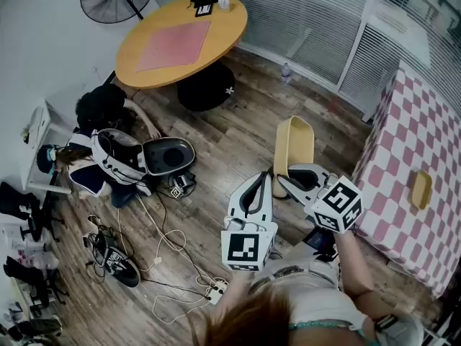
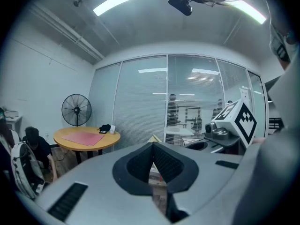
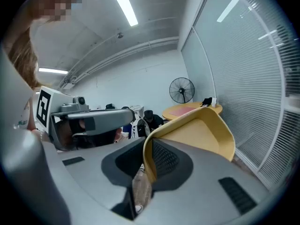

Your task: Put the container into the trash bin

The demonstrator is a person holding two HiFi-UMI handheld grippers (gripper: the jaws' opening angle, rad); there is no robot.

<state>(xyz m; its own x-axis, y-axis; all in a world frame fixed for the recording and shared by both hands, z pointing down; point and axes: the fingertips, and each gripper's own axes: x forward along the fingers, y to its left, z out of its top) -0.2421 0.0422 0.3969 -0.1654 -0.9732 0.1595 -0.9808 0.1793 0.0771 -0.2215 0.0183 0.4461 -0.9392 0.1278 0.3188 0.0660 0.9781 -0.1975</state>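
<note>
Below, a wood floor (image 1: 238, 135), a round desk (image 1: 180, 42) upper left; right tool (image 3: 149, 165) pinches the container (image 1: 294, 150), lengthwise up-frame; left tool (image 2: 152, 156) pressed together.

Wood floor (image 1: 238, 139): cables (image 1: 155, 229), power strip (image 1: 215, 288). Round table (image 1: 230, 27): pink mat (image 1: 175, 44). Checkered table (image 1: 403, 143): yellow object (image 1: 421, 189).

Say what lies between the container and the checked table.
Only bare wood floor, in the head view; the container and the table do not touch.

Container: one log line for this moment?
container: held by rim | right gripper: shut on container | left gripper: shut, empty
</note>
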